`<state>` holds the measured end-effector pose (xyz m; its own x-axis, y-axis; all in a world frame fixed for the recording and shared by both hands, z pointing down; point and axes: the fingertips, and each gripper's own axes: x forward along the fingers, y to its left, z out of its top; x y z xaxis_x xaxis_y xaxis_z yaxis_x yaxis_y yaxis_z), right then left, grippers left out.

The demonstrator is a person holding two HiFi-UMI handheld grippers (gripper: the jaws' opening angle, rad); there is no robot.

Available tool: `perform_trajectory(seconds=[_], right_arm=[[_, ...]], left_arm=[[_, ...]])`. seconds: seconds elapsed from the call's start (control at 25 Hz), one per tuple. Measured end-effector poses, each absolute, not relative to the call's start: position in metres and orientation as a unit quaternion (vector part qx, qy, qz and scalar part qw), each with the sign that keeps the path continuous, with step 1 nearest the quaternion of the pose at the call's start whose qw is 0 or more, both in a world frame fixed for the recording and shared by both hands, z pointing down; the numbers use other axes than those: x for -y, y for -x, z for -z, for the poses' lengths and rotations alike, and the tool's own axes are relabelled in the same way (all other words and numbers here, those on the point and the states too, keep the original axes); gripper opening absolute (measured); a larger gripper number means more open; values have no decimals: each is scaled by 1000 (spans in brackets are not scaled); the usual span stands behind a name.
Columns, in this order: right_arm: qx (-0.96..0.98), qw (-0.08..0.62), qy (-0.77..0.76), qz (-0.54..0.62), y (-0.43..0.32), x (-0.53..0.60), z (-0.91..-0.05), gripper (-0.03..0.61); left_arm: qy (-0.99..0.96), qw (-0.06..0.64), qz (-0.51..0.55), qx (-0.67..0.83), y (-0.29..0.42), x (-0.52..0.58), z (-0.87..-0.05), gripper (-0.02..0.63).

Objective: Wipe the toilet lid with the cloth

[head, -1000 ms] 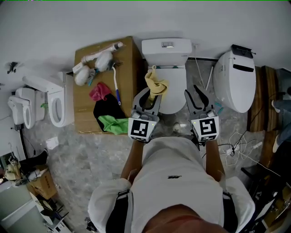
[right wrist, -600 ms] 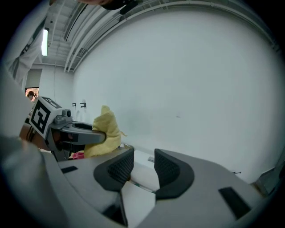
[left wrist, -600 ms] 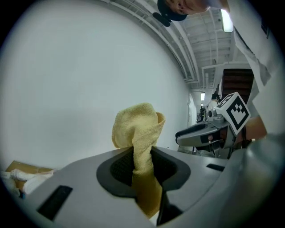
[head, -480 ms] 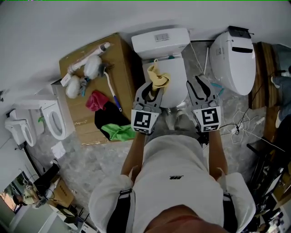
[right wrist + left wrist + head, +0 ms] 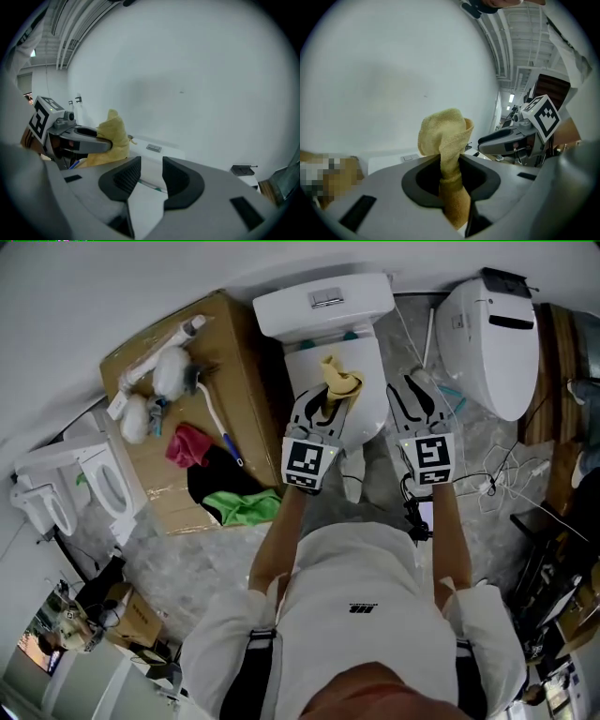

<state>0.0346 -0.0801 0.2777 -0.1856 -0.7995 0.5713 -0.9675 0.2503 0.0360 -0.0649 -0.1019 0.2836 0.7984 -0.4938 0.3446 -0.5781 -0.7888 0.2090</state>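
A white toilet stands at the top middle of the head view, its closed lid (image 5: 364,418) below the tank (image 5: 323,304). My left gripper (image 5: 325,407) is shut on a yellow cloth (image 5: 339,381), which bunches up above the jaws over the lid. In the left gripper view the cloth (image 5: 443,136) stands pinched between the pads of the left gripper (image 5: 450,176). My right gripper (image 5: 419,397) hovers beside it over the lid's right edge. Its jaws (image 5: 146,176) stand a little apart with nothing between them. Whether the cloth touches the lid is not clear.
A cardboard box (image 5: 239,352) left of the toilet carries a brush (image 5: 214,418) and pink (image 5: 185,442), black and green (image 5: 244,505) cloths. Another white toilet unit (image 5: 492,334) leans at the right, with cables (image 5: 497,486) on the floor. A toilet seat (image 5: 103,488) lies far left.
Both grippers have moved forward over the toilet lid, and the head view has swung with them. The left gripper has kept hold of the yellow cloth throughout.
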Motion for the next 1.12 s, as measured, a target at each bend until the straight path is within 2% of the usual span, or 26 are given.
perform_trajectory(seconds=[0.36, 1.12], right_arm=[[765, 263, -551, -205, -90, 105, -356, 155], [785, 269, -490, -266, -147, 127, -509, 155]], left_arm=[[-926, 149, -181, 295, 7, 129, -352, 101], [-887, 217, -252, 319, -78, 137, -524, 101]])
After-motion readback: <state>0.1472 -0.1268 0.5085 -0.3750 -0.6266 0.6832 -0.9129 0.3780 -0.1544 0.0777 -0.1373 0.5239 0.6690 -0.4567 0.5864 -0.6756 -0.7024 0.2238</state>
